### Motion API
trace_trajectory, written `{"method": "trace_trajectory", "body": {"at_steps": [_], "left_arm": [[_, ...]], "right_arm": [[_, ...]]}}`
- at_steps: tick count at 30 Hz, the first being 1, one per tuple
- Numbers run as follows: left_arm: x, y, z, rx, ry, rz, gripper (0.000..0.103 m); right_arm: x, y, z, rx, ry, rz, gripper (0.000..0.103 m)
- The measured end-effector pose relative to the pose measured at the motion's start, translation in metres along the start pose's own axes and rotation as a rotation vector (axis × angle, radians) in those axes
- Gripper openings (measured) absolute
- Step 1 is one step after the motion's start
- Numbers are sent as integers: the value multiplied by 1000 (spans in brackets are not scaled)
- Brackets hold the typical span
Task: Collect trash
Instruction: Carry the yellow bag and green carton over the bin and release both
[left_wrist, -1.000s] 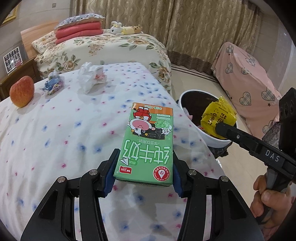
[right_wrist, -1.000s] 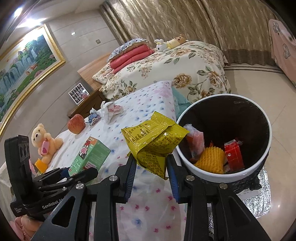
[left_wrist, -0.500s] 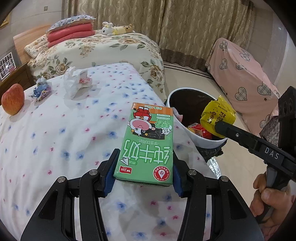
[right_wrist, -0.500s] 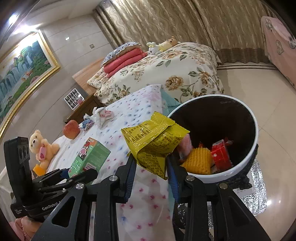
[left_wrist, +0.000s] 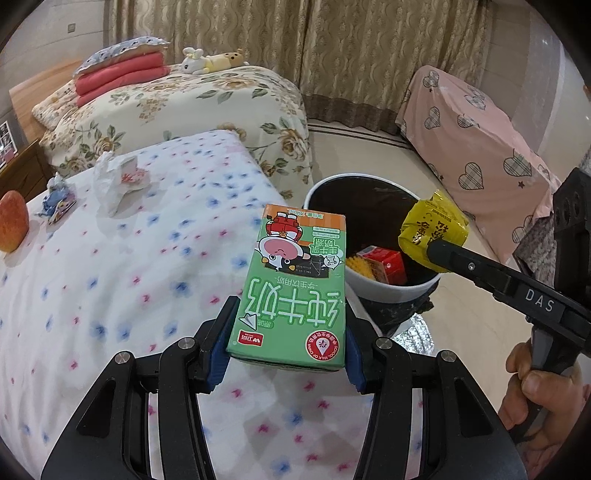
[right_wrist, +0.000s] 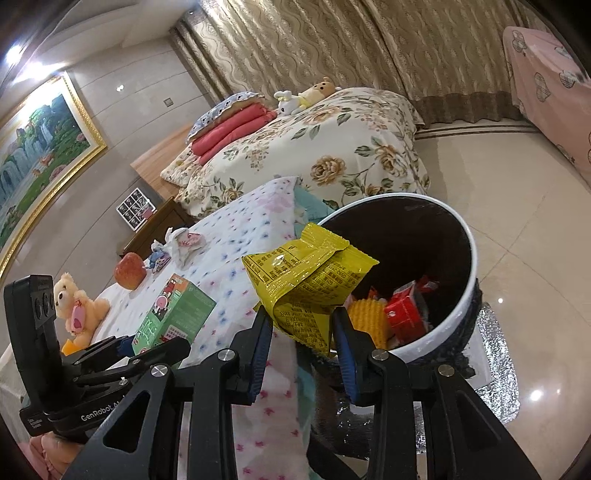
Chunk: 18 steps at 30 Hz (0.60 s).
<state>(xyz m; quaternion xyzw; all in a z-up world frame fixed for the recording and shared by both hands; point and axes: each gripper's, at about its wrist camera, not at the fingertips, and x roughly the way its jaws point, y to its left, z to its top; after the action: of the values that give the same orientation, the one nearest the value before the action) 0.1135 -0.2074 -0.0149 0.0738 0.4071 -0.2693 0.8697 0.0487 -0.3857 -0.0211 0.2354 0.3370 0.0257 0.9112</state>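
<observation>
We see the left hand-held gripper (left_wrist: 286, 354) pinching a green milk carton (left_wrist: 291, 291) by its lower end, blue pads pressed to both sides. The carton is a slim rectangular box with large pale characters, a cartoon cow near its orange top band and a red round seal at the gripped end; it juts forward above the edge of the bed (left_wrist: 110, 277), whose white sheet is dotted with blue and pink flowers.

The right hand-held gripper (right_wrist: 303, 343) is clamped on a yellow snack packet (right_wrist: 306, 280), a crinkled foil bag with fine black print and a serrated seal, held beside the rim of the trash bin (right_wrist: 469, 258). The bin is round with a white rim and dark inside, standing on the floor just beside the bed; a red carton (right_wrist: 402, 314) and a ridged yellow piece (right_wrist: 364, 319) lie in it.

Farther back on the sheet are a crumpled tissue (left_wrist: 118, 181), a small blue wrapper (left_wrist: 55, 201) and an apple (left_wrist: 13, 225).
</observation>
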Motion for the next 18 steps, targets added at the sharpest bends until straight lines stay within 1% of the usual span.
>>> {"method": "trace_trajectory", "body": {"at_steps": [18], "left_arm": [[13,-19,14,35,3,-11,50]], "right_arm": [[-1,-20,1,31,3,-19,34]]}}
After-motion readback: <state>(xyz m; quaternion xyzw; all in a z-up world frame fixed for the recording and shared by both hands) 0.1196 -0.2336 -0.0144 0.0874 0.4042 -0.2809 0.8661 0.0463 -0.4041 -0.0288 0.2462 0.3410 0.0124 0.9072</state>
